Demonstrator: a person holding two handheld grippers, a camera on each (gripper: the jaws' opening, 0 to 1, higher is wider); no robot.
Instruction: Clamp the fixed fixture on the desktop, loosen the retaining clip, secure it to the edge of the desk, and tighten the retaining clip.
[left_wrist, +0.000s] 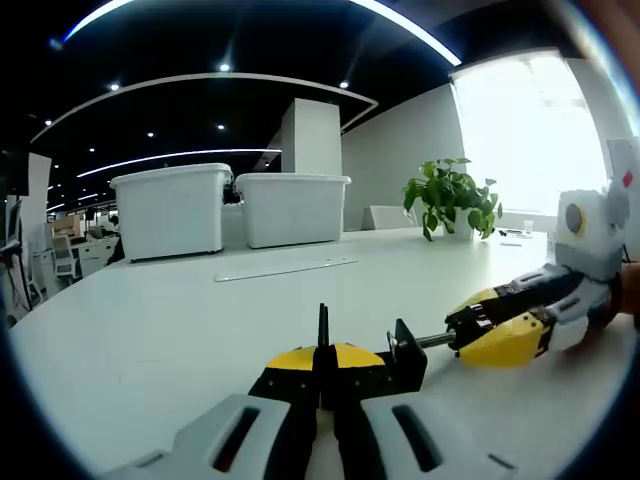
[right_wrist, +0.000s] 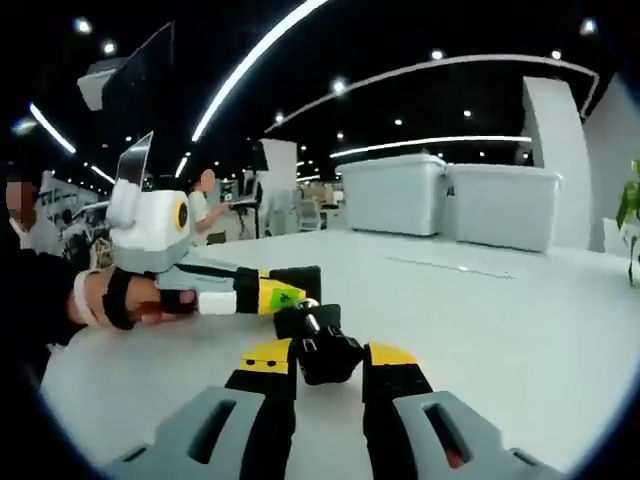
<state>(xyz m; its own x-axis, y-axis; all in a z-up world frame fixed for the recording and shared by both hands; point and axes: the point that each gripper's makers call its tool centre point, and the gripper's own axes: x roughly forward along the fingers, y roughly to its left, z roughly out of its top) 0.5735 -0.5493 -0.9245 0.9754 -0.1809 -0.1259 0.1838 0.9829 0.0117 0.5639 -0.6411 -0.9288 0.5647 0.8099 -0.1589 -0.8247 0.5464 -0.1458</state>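
Note:
A black screw clamp (left_wrist: 407, 352) lies low over the white desktop (left_wrist: 150, 320). My left gripper (left_wrist: 323, 358) is shut on a thin black upright blade of the clamp frame, its yellow-tipped jaws pressed together. From the right comes my right gripper (left_wrist: 485, 325), gripping the far end of the clamp's metal screw (left_wrist: 435, 340). In the right gripper view my right gripper (right_wrist: 330, 358) has the black screw knob (right_wrist: 322, 345) between its jaws. The left gripper (right_wrist: 290, 293) reaches in from the left, held by a hand (right_wrist: 110, 300).
Two white storage bins (left_wrist: 172, 210) (left_wrist: 292, 208) stand at the back of the desk, with a long flat strip (left_wrist: 285, 268) lying in front of them. A potted plant (left_wrist: 450, 195) stands at the back right. A person (right_wrist: 205, 205) stands far off.

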